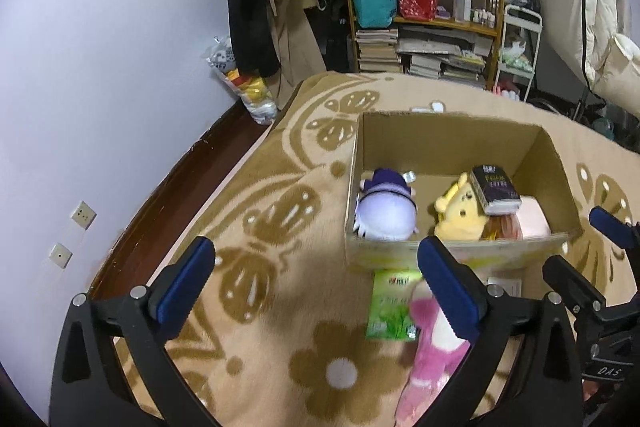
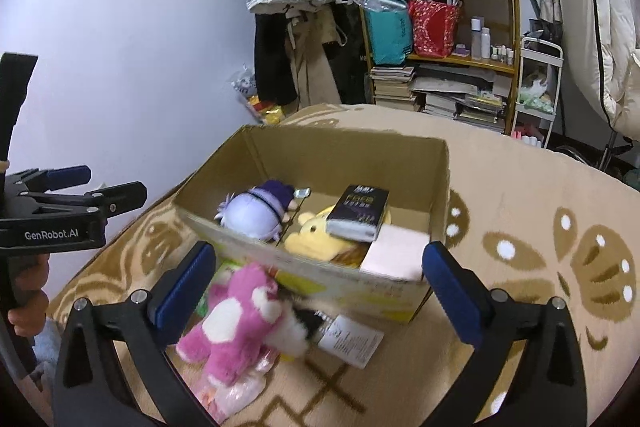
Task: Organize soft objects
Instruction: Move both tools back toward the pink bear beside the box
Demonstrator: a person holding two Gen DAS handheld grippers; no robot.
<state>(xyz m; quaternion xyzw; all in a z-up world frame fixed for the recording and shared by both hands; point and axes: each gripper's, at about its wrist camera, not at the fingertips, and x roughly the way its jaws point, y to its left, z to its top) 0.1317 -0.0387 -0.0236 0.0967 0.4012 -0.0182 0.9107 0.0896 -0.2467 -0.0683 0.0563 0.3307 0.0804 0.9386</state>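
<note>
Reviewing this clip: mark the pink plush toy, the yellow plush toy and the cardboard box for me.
pink plush toy [image 2: 240, 323]: right wrist view, on its pink belly, lying outside the box.
yellow plush toy [image 2: 316, 239]: right wrist view, on its face, inside the box.
cardboard box [image 1: 448, 143]: left wrist view, on the inner far wall.

An open cardboard box [image 2: 400, 163] sits on the patterned blanket [image 2: 520, 187]. Inside, by its left wall, a purple-and-white plush doll [image 2: 256, 211] lies on its side. Beside it lies a yellow plush bear [image 2: 316, 239], with a dark tissue pack [image 2: 358, 213] resting on top. Outside, touching the box's near wall, a pink plush bear [image 2: 236, 315] lies sprawled on the blanket over a green packet [image 1: 390, 307].
</note>
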